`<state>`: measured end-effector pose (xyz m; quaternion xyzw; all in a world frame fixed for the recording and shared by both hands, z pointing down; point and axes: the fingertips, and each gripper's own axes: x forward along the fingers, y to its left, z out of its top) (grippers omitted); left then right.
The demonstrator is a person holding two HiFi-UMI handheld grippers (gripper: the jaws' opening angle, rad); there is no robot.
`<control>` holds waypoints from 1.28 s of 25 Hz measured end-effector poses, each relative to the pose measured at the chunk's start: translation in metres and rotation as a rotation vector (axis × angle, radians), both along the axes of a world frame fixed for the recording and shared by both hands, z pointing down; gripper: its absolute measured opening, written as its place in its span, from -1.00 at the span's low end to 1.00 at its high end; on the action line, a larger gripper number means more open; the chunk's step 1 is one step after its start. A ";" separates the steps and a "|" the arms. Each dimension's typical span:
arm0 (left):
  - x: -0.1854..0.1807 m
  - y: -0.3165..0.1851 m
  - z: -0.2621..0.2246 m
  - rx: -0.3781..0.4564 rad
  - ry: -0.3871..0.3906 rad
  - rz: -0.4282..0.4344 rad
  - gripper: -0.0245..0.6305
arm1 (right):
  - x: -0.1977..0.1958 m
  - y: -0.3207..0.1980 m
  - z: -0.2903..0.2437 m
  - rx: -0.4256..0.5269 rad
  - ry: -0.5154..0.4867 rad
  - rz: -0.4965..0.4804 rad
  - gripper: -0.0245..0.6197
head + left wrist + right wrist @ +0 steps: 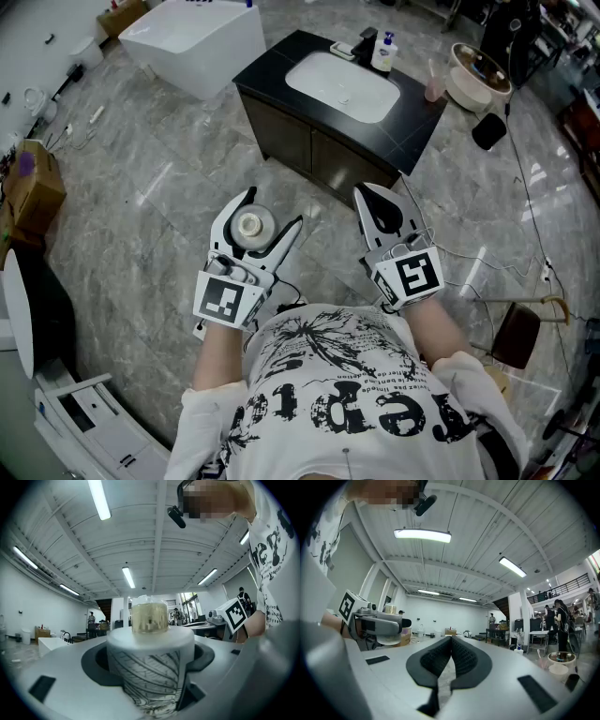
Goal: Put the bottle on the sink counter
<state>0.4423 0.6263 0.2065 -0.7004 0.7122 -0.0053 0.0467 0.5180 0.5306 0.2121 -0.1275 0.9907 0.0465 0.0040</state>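
My left gripper (272, 211) is shut on a white bottle (251, 225) with a gold cap, held upright over the floor in front of the person's chest. In the left gripper view the bottle (150, 653), printed with a leaf pattern, fills the space between the dark pads (96, 663). My right gripper (377, 195) is beside it on the right, shut and empty, with its pads (461, 660) meeting. The black sink counter (412, 122) with a white basin (342, 86) stands ahead, well beyond both grippers. The right gripper view also shows the left gripper (377, 623) and the bottle's cap (390, 609).
A soap dispenser (383, 52) and a black tap (366, 42) stand at the counter's back edge. A pink cup (433, 89) and a round bowl (476, 75) are at its right. A white bathtub (192, 37) stands at the far left. Cables (525, 187) run over the marble floor.
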 end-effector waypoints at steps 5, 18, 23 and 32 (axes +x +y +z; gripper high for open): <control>-0.017 0.007 0.000 0.005 -0.001 0.004 0.14 | -0.015 0.009 0.000 0.013 -0.001 0.000 -0.89; -0.077 0.034 0.007 0.030 0.020 0.025 0.14 | -0.074 0.028 0.014 -0.013 -0.009 0.033 -0.88; -0.113 0.026 0.016 -0.002 0.007 -0.002 0.14 | -0.107 0.009 0.023 -0.034 -0.006 0.041 -0.88; -0.194 -0.067 0.034 -0.012 -0.005 -0.067 0.14 | -0.200 -0.099 0.053 -0.109 0.001 0.003 -0.88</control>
